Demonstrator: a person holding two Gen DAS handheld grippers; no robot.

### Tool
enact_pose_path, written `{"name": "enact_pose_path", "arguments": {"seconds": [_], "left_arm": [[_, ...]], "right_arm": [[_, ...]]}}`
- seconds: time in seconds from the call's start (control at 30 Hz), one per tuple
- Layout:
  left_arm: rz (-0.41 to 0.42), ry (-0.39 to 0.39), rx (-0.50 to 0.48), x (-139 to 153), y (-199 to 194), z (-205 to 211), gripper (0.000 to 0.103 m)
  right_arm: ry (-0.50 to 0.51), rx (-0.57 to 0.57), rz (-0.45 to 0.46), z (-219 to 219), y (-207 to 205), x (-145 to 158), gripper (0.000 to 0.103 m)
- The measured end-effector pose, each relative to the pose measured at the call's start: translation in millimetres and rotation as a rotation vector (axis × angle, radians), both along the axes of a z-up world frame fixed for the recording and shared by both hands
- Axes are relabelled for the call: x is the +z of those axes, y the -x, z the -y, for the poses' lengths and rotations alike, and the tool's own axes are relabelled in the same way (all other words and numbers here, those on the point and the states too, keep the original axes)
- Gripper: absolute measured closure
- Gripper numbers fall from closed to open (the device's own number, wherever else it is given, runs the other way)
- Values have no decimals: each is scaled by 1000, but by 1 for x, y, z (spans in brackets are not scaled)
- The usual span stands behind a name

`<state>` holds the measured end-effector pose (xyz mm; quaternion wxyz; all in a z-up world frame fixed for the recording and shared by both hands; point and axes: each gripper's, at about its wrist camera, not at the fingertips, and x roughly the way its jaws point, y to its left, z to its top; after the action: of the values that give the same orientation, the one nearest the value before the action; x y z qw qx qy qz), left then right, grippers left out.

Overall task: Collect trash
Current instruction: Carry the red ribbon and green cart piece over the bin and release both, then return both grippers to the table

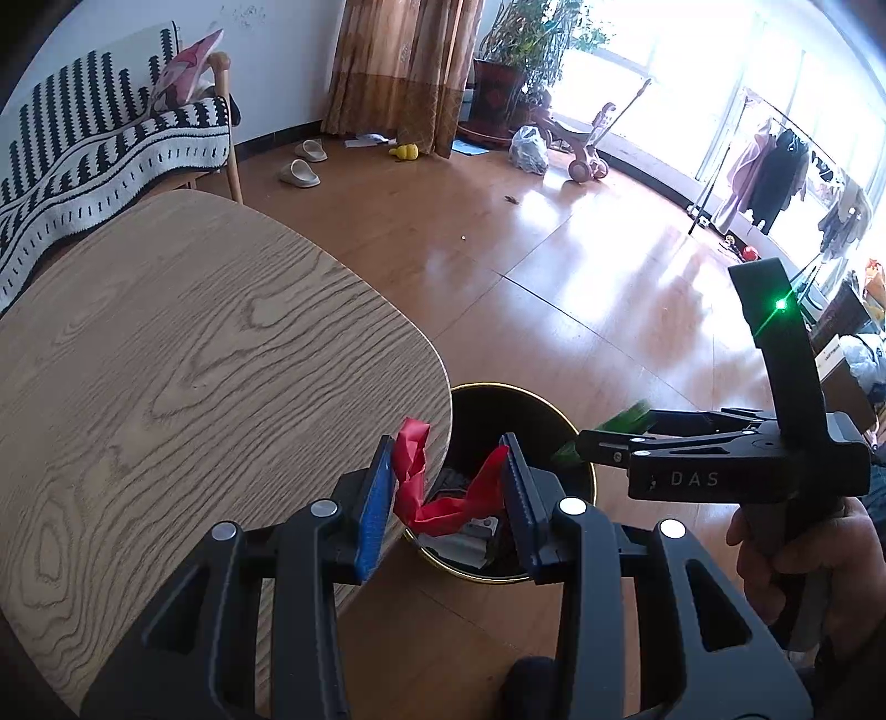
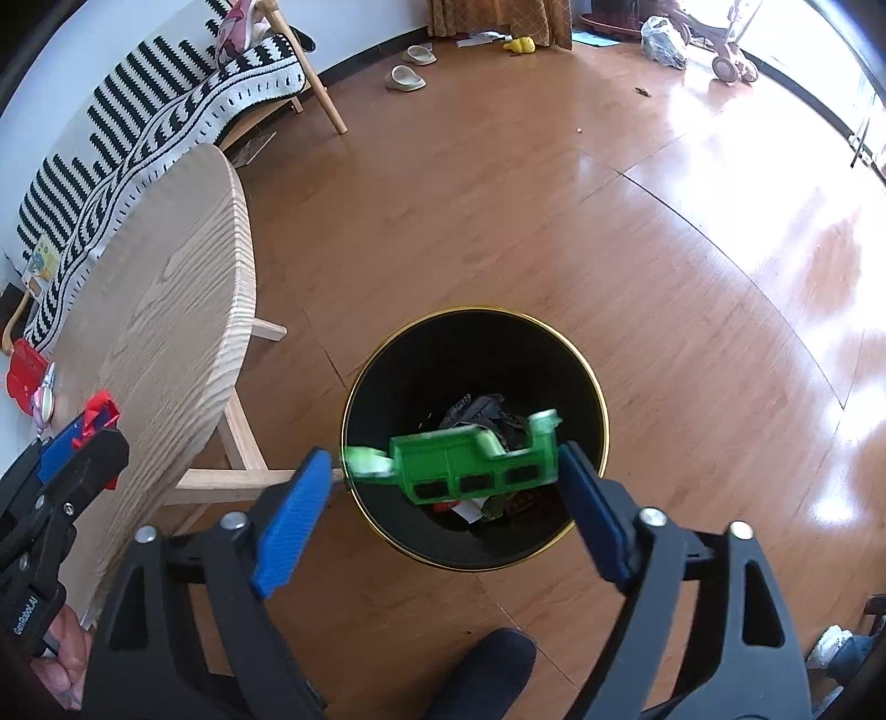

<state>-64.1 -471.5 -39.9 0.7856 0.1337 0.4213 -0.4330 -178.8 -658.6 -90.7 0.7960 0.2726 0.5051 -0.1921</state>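
Green toy (image 2: 470, 462) blurred, bin (image 2: 581, 376) contents unclear.

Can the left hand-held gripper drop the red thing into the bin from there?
Probably yes. The left hand-held gripper has its fingers wide, and the red wrapper hangs between them, partly above the open black bin, though the table edge is close.

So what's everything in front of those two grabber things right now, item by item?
Surface: wooden table, bare where seen.
Job's things: black bin on the floor, part filled; red scrap between the left tool's pads; green plastic piece blurred above the bin.
Clutter: slippers, yellow toy.
Grippers: left tool open; right tool open.
Cables: nothing seen.
Surroundings: striped sofa, potted plant, clothes rack.
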Motion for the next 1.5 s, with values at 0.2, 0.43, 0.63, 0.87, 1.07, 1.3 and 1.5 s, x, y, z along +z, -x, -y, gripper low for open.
{"name": "enact_pose_path", "arguments": {"seconds": [0.2,0.43,0.63,0.87,1.07,1.3,1.5], "left_arm": [[-20,-8,-9,-4,-1,8,66],[-52,-14,-43,-15,4,32,65],[-56,-10,-74,-19,7,54,64],[-49,-16,-107,-27,9,72,44],[-49,-8,-106,-27,8,75,26],[-17,2,-70,-17,-1,52,18],[93,-13,15,5,-17,11,11]], "right_arm": [[5,-34,9,8,6,5,16],[5,-86,37,21,22,11,16],[1,-110,43,31,37,9,16],[-6,-138,42,44,52,4,16],[-9,-143,43,49,57,2,16],[-7,-120,64,37,44,12,16],[34,-46,103,0,8,31,16]]}}
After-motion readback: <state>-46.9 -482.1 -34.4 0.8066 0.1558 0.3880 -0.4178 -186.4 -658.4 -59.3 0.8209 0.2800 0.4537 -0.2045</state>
